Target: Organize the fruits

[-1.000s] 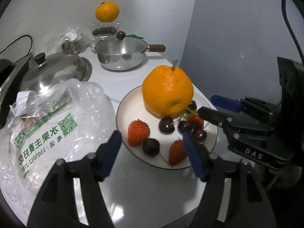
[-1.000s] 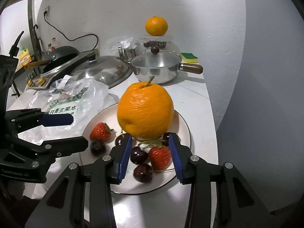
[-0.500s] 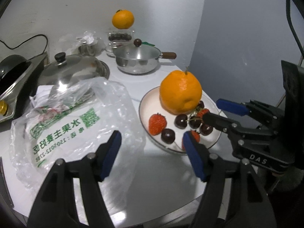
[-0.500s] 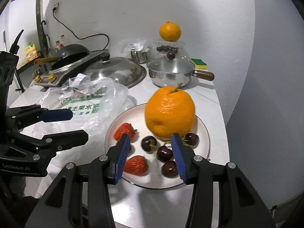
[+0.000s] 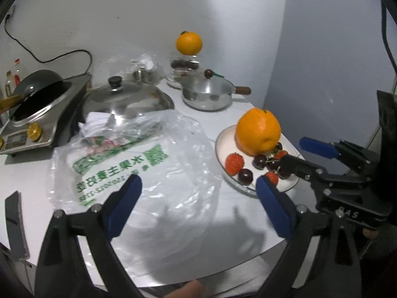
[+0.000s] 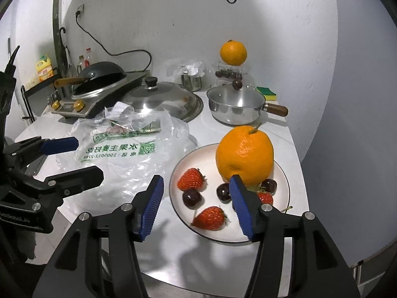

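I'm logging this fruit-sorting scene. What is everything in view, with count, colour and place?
plate: one, white, counter's right front edge.
large orange: one, on the plate's back.
strawberries: three, red, on the plate.
cherries: several, dark, on the plate.
plastic bag: one, clear with green print, left of the plate.
saucepan: one, steel, lidded, wooden handle, behind the plate.
domed lid: one, steel, behind the bag.
second orange: one, on a clear container of cherries by the wall.
sponge: one, green-yellow, right of the saucepan.
black pan: one, on the cooker at left.
left hand-held gripper: open, above the bag.
right hand-held gripper: open, above the plate.
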The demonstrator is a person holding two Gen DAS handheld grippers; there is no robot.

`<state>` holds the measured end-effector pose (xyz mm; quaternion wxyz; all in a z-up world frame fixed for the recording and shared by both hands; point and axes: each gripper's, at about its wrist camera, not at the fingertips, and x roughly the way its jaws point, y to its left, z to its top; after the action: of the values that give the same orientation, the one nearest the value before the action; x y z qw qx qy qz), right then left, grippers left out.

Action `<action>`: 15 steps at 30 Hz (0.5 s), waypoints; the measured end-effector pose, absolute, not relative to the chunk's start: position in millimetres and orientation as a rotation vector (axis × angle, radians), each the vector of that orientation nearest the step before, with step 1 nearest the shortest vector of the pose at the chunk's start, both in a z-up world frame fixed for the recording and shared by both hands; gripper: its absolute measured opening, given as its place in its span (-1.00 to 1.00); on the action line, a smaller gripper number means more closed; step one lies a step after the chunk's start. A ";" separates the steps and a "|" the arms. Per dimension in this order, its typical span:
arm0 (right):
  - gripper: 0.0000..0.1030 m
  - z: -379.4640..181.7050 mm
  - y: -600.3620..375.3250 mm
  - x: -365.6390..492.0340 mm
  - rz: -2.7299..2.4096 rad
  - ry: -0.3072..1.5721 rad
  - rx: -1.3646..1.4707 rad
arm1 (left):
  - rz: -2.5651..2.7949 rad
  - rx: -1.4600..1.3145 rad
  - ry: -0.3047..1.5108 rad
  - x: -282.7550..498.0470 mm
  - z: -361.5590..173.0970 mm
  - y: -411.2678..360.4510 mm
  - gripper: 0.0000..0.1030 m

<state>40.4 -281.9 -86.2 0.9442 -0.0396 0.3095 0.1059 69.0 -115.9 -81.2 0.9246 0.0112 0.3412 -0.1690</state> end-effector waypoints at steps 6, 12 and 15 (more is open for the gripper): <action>0.16 -69.1 -267.8 26.5 0.184 0.581 -0.100 | -0.300 0.029 0.663 55.7 -66.5 -97.0 0.83; 0.46 -46.5 -260.4 10.7 0.103 0.502 -0.086 | -0.251 0.038 0.620 41.0 -50.1 -79.7 0.83; 0.52 -36.4 -258.7 2.2 0.086 0.476 -0.068 | -0.241 0.031 0.592 33.4 -41.5 -71.5 0.83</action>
<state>2.2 -258.7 -36.4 0.9703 -0.0339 0.2358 0.0427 33.4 -71.5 -41.5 0.9493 0.0152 0.2908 -0.1187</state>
